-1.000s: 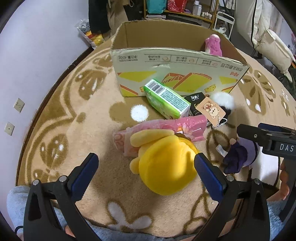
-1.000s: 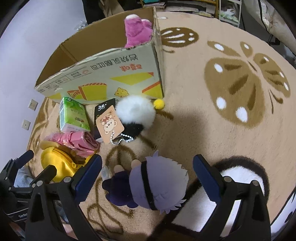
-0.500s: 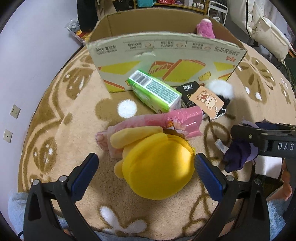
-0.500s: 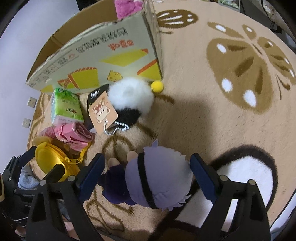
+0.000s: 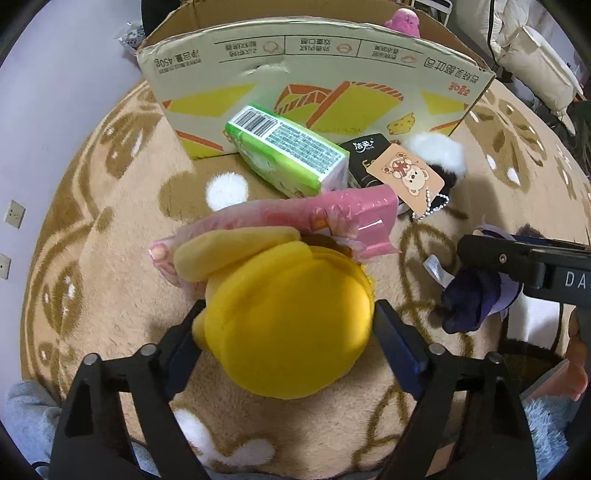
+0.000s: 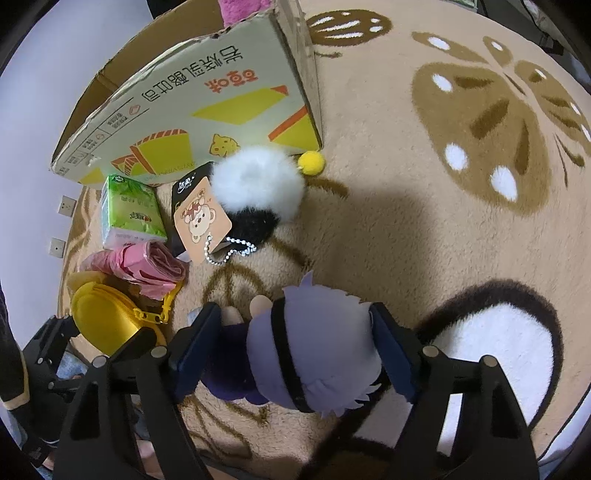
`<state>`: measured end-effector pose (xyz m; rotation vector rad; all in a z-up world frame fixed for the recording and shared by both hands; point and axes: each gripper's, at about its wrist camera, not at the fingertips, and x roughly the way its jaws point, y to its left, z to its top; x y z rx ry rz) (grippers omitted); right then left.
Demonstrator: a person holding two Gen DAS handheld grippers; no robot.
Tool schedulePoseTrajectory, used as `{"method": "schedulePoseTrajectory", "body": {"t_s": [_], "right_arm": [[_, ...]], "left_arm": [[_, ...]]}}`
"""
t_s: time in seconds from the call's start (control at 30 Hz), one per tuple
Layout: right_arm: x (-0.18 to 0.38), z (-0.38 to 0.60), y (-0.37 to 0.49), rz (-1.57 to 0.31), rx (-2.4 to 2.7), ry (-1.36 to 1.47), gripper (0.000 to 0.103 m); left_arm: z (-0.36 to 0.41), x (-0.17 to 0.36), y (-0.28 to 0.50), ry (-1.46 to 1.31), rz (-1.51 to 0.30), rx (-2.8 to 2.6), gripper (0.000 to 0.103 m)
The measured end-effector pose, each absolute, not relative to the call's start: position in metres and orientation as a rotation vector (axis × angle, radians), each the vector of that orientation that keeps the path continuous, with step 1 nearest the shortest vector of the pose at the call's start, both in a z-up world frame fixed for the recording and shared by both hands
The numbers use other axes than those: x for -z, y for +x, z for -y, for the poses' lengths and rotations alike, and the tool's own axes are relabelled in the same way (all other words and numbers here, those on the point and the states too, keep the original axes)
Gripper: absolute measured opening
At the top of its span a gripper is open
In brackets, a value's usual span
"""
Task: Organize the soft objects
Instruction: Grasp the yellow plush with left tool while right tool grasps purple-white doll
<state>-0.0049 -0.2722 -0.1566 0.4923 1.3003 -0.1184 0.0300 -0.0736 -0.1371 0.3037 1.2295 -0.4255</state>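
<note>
My left gripper (image 5: pixel 288 347) is shut on a yellow plush toy (image 5: pixel 288 317) that lies on the rug, pads pressing both its sides. My right gripper (image 6: pixel 295 354) is shut on a grey-haired plush doll (image 6: pixel 314 350) with a dark purple body (image 6: pixel 229 373). The doll also shows in the left wrist view (image 5: pixel 476 299), and the yellow plush shows in the right wrist view (image 6: pixel 107 321). An open cardboard box (image 5: pixel 317 85) stands beyond them, with a pink plush (image 5: pixel 402 20) inside.
On the patterned rug (image 6: pixel 443 184) lie a green tissue pack (image 5: pixel 288 151), a pink plastic pack (image 5: pixel 314 218), a black pack with a bear tag (image 5: pixel 402 175), a white-and-black fluffy ball (image 6: pixel 258 188) and a small yellow pompom (image 6: pixel 311 163). A wall stands at the left.
Both grippers moved forward and down over their toys and closed. The left jaws now clamp the yellow plush, the right jaws the grey-haired doll.
</note>
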Motion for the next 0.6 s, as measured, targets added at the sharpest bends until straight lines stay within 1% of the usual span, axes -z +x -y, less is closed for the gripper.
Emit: {"method": "schedulePoseTrajectory", "body": {"t_s": [0.03, 0.17, 0.27, 0.53, 0.6], "right_arm": [[0.156, 0.272, -0.005, -1.298, 0.116, 0.491, 0.084], [0.149, 0.267, -0.005, -1.288, 0.103, 0.452, 0.079], [0.145, 0.262, -0.004, -1.279, 0.085, 0.415, 0.078], [0.139, 0.263, -0.004, -1.248, 0.067, 0.429, 0.078], [0.136, 0.264, -0.003, -1.231, 0.063, 0.433, 0.078]], "left_arm": [[0.074, 0.138, 0.030, 0.300, -1.229, 0.429, 0.080], [0.073, 0.136, 0.028, 0.290, -1.207, 0.433, 0.075], [0.071, 0.136, 0.029, 0.262, -1.205, 0.435, 0.071], [0.062, 0.128, 0.028, 0.239, -1.168, 0.393, 0.071], [0.060, 0.126, 0.027, 0.234, -1.160, 0.386, 0.069]]}}
